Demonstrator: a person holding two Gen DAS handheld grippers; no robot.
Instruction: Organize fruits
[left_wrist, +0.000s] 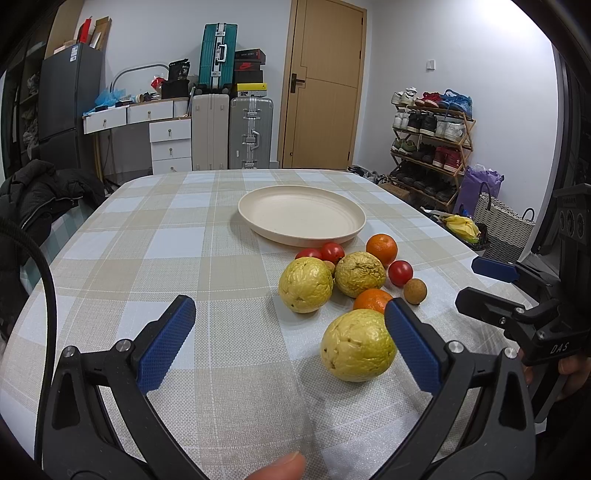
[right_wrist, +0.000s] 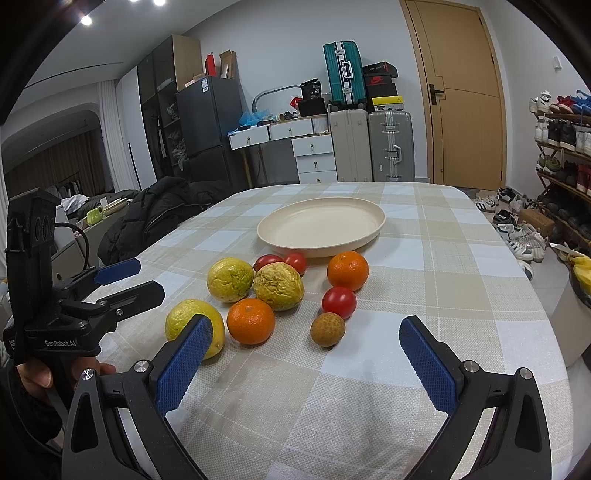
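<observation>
Sits nearest of the pile: a lumpy yellow-green fruit (left_wrist: 358, 345), round, dimpled and a little wrinkled, resting on the table (left_wrist: 147, 258) toward its near edge. Looks firm but bruisable and fairly heavy for its size, likely to roll if nudged off-centre; best taken across its widest middle, pads square on opposite sides, with only modest squeeze. Touches or nearly touches an orange (left_wrist: 371, 299) just behind, so calls for a straight approach without sideways sweep. Further toward the far edge, two more yellow-green fruits (left_wrist: 306, 285) side by side, a second orange (left_wrist: 382, 249), three small red tomatoes (right_wrist: 339, 302) and one small brown rough-skinned fruit (right_wrist: 327, 329); tomatoes probably thin-skinned, smooth and slippery, needing the lightest grip of all; oranges tougher and more forgiving. Beyond the cluster, around the middle of the table, an empty cream plate (left_wrist: 258, 225), probably the destination. Left hand-held gripper (left_wrist: 290, 302) spread wide and carrying nothing, its right pad overlapping the nearest fruit in the left wrist view; contact impossible to tell. Right hand-held gripper (right_wrist: 306, 322) likewise wide apart and bare, hovering near the near edge with the brown fruit just ahead between its pads.
</observation>
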